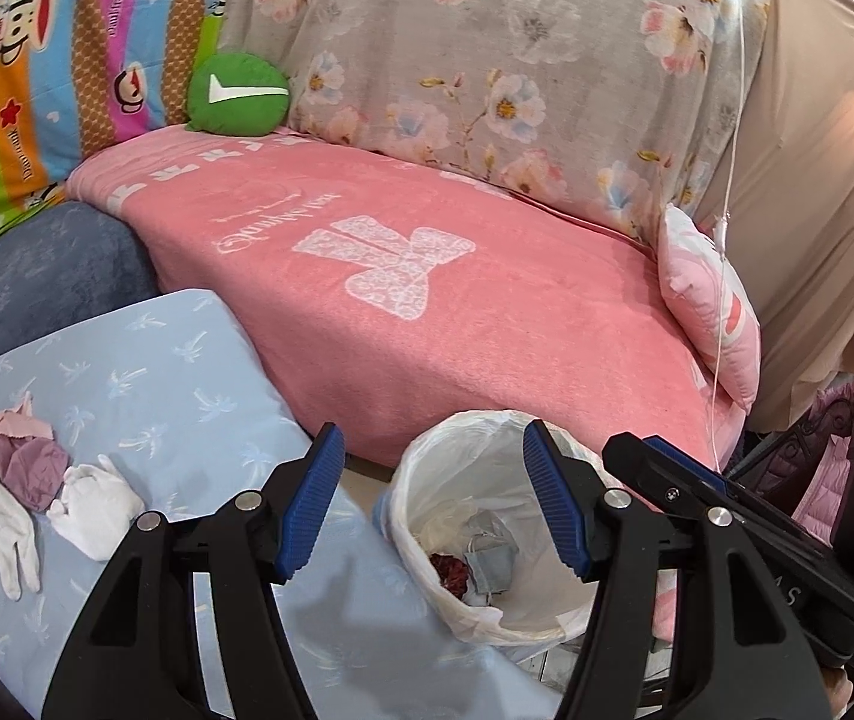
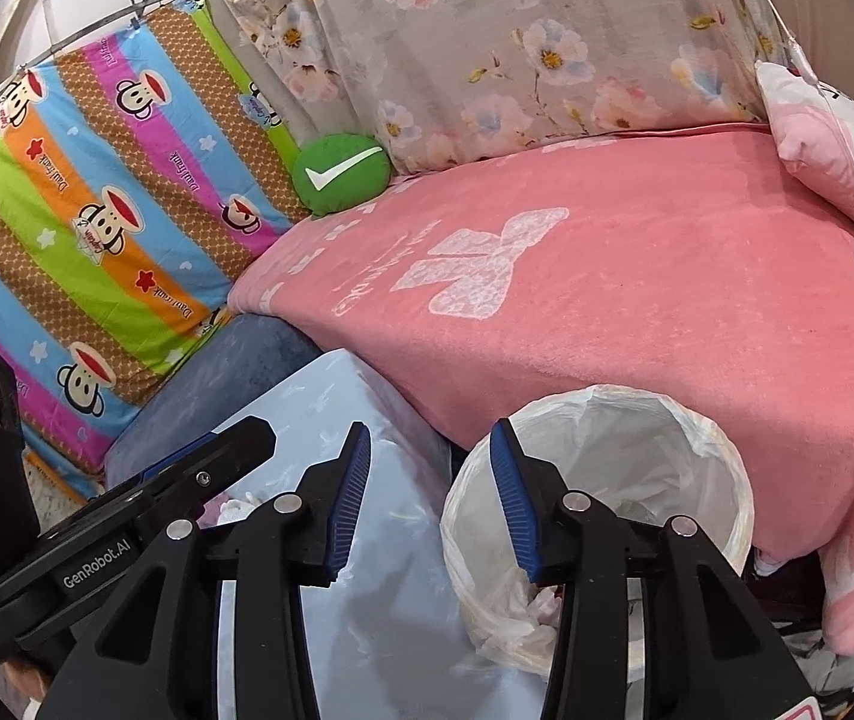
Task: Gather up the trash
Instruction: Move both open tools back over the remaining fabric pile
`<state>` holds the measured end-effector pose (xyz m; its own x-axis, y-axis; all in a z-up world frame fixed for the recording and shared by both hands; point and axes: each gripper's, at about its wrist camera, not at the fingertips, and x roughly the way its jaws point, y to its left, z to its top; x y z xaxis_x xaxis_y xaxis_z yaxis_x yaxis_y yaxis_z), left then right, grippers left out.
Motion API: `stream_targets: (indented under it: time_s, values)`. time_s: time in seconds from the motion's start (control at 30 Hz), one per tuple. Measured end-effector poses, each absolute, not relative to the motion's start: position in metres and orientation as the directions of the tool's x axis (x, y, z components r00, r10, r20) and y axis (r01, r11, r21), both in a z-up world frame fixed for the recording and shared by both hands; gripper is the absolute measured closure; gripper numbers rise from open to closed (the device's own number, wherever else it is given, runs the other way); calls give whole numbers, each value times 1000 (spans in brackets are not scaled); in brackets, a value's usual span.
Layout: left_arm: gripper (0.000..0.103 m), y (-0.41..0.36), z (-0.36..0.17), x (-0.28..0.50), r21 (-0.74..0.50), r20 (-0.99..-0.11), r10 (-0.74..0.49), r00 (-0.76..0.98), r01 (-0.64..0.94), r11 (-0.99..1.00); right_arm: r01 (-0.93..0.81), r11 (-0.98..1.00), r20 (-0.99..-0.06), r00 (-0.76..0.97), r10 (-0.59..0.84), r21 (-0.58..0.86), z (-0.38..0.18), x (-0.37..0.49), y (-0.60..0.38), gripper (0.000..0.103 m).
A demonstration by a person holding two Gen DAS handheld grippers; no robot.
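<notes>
Left gripper [image 1: 433, 501] spread, empty, lower middle. Right gripper [image 2: 430, 498] spread, empty. White-lined bin [image 1: 427, 480] lower middle. Rag pile [image 1: 37, 480] lower left.

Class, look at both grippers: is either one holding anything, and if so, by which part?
Nothing is held. The left gripper and right gripper both stand open and empty near the lined trash bin.

Left gripper [image 1: 433, 501] tilted downward, fingers [image 1: 313, 504] apart, nothing between them. Right gripper [image 2: 430, 501] likewise tilted down, fingers [image 2: 348, 501] parted narrower, also empty.
</notes>
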<state>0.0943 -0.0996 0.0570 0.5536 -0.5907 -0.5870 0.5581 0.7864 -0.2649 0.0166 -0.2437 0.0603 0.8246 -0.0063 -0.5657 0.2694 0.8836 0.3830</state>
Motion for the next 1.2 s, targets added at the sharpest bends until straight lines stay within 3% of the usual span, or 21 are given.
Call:
stream_targets:
  time_s: [0.67,1.07,1.2]
  values:
    - [44,17,26,124,-304,-627,-448,637,330,894,98,938,-628,765,143,334,39,75,-129,61]
    - [27,107,-19,141,-222,-715,-234,659,103,970,20,952,-700,683,209,304,0,119,-55,61]
    - [24,134,-39,151,-203,-751,-179,636,36,978,7,957,-730,649,215,289,-22,138,-31,53]
